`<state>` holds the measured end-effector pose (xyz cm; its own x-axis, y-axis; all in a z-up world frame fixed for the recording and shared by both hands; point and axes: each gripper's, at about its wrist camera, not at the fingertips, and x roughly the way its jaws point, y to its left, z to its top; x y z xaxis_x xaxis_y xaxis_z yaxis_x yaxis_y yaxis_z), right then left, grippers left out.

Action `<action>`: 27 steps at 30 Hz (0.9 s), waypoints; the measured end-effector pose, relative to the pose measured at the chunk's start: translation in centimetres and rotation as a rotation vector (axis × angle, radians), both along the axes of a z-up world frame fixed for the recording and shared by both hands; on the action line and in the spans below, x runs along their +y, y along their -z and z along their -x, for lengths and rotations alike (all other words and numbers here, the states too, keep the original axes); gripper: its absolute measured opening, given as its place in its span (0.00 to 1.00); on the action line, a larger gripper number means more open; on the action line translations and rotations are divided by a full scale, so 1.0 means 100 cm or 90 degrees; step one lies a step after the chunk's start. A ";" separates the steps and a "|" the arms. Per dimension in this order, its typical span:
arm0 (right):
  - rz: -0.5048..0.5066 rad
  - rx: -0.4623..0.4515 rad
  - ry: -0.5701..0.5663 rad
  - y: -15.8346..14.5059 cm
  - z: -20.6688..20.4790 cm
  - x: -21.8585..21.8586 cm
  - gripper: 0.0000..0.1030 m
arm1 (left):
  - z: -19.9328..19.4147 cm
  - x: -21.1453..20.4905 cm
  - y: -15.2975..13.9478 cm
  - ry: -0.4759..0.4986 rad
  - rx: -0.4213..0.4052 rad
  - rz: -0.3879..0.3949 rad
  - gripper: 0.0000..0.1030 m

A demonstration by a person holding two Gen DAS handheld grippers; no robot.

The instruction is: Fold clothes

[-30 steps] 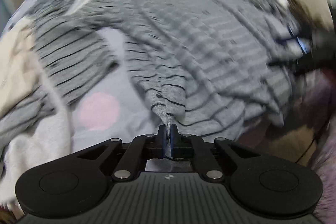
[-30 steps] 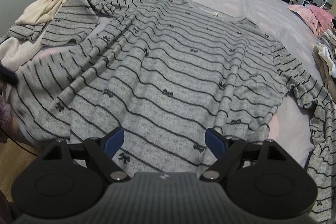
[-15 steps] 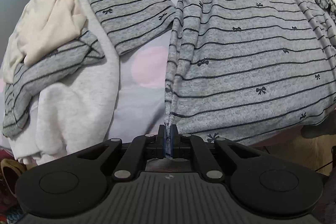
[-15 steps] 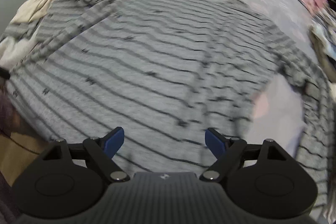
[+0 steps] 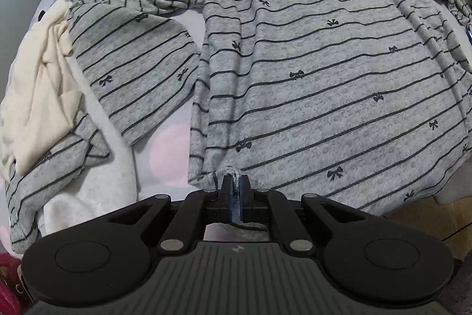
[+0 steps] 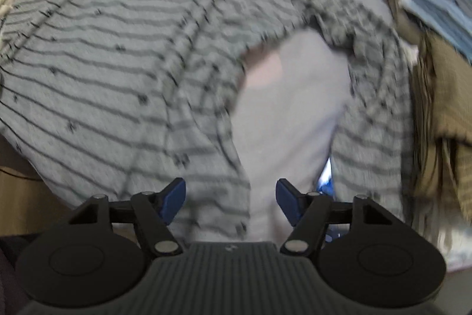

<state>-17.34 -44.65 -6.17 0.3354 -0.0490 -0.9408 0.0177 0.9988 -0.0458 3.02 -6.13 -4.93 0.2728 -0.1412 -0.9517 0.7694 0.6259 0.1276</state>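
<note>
Two views, taken in turn. Through the left wrist camera, the left gripper (image 5: 235,191) has its jaws pressed together on a pinch of the striped top (image 5: 309,55) at its lower left hem corner. The rest of the top lies spread flat on the bed (image 5: 165,155) ahead of the jaws, its left sleeve folded out to their left, near a cream garment (image 5: 35,84).

Through the right wrist camera, blurred, the right gripper (image 6: 230,201) has its jaws spread but closing, with nothing pressed between the pads. The top's right hem edge lies just ahead, inside the left pad; bare sheet lies toward the right pad.

Risk, as I judge it: closing while blurred, the pads may catch sheet or only one layer, and the fold would then come up skewed.
</note>
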 end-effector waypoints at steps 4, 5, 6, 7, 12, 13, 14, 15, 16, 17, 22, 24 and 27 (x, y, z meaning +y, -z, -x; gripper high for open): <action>-0.018 0.050 0.024 0.023 0.014 -0.007 0.61 | -0.001 -0.003 0.005 0.000 0.009 -0.004 0.02; -0.025 0.063 0.029 0.029 0.016 -0.008 0.57 | 0.000 -0.004 0.006 0.002 0.009 -0.005 0.02; -0.026 0.070 0.033 0.034 0.015 -0.008 0.56 | 0.000 -0.005 0.006 0.005 0.008 -0.005 0.02; -0.027 0.078 0.037 0.039 0.014 -0.008 0.53 | 0.000 -0.006 0.007 0.007 0.008 -0.006 0.02; -0.005 0.067 0.007 0.037 0.010 0.016 0.14 | 0.004 -0.003 0.006 0.012 0.000 -0.004 0.02; 0.008 0.054 -0.012 0.031 0.011 0.026 0.11 | 0.004 -0.003 0.007 0.012 0.000 -0.005 0.02; 0.017 0.038 -0.031 0.025 0.012 0.037 0.11 | 0.004 -0.002 0.008 0.011 0.001 -0.008 0.02; 0.012 0.017 -0.051 0.017 0.014 0.050 0.11 | 0.004 -0.002 0.009 0.011 0.001 -0.011 0.02; 0.008 -0.002 -0.072 0.011 0.016 0.063 0.11 | 0.005 -0.001 0.010 0.012 0.001 -0.014 0.02; 0.004 -0.020 -0.095 0.006 0.018 0.076 0.11 | 0.006 -0.001 0.010 0.013 0.000 -0.016 0.02; -0.007 -0.068 -0.184 -0.003 0.028 0.119 0.23 | 0.008 -0.001 0.010 0.023 -0.005 -0.017 0.02; -0.007 -0.069 -0.200 -0.002 0.032 0.123 0.28 | 0.007 -0.001 0.011 0.024 -0.005 -0.019 0.02; -0.024 -0.069 -0.138 -0.007 0.030 0.105 0.35 | 0.008 -0.002 0.011 0.024 -0.006 -0.018 0.02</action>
